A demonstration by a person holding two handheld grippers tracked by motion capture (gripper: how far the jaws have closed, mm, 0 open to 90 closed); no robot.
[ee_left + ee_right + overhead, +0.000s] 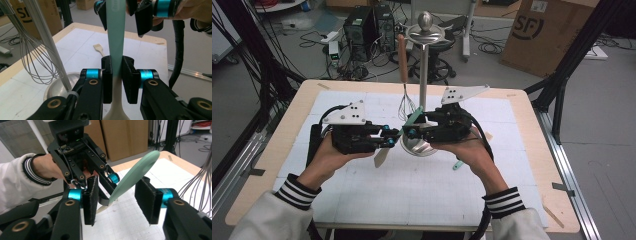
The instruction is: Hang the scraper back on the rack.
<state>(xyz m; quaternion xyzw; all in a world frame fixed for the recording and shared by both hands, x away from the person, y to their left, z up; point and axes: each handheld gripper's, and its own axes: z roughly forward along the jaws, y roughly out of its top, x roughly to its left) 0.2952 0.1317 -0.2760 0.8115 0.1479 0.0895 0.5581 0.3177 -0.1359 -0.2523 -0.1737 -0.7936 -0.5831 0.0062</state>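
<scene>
Between the two tongs spans one mint-green spatula (pixel 115 42). Left tongs (pixel 117 75) clamp its handle near the pale blade. Right tongs (pixel 117 202) stand apart around its far end, untouching.

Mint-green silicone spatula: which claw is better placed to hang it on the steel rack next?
Right. The right claw straddles the mint-green silicone spatula near its handle end, jaws not yet pressing, beside the steel rack. The left claw clamps it low near the blade.
</scene>
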